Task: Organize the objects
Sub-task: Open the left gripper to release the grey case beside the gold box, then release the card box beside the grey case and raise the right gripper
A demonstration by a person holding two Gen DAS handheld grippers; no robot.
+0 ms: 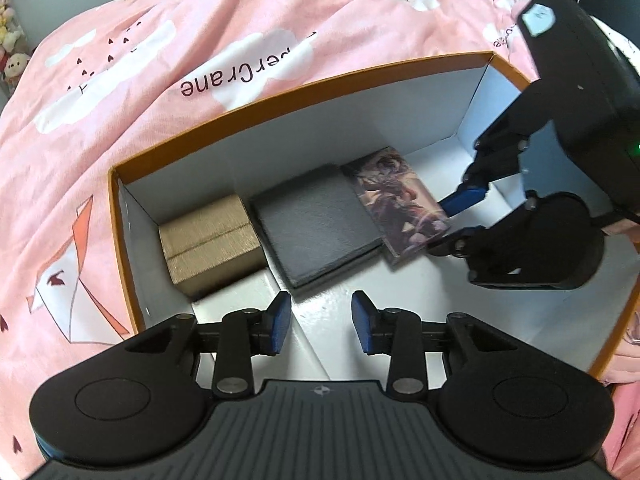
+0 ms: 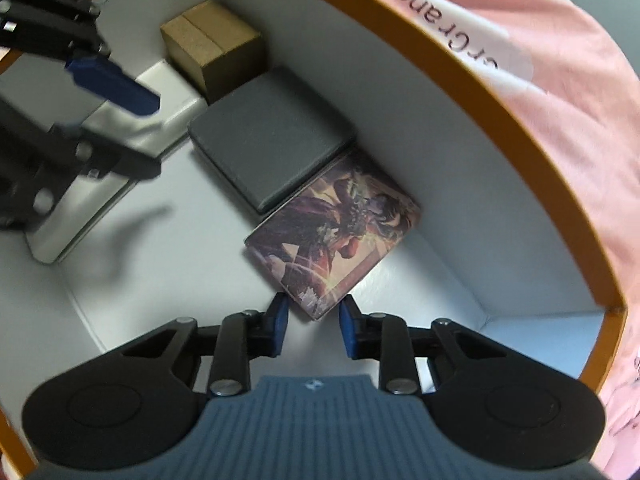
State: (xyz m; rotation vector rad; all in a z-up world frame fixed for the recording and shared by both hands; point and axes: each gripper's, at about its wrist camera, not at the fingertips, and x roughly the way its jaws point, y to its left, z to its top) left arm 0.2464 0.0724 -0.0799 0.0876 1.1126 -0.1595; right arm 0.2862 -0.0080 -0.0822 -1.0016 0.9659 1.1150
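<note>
The right gripper pinches the picture box's corner to line it up beside the grey case; the left gripper hangs released, empty

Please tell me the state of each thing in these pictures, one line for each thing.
Orange box: lid off, on the pink bedcover.
Tan box: closed, on the box floor in the corner.
Grey case: closed, lying flat.
Illustrated card box: flat, its corner between the right gripper's pads.
Left gripper: open, holding nothing.
</note>
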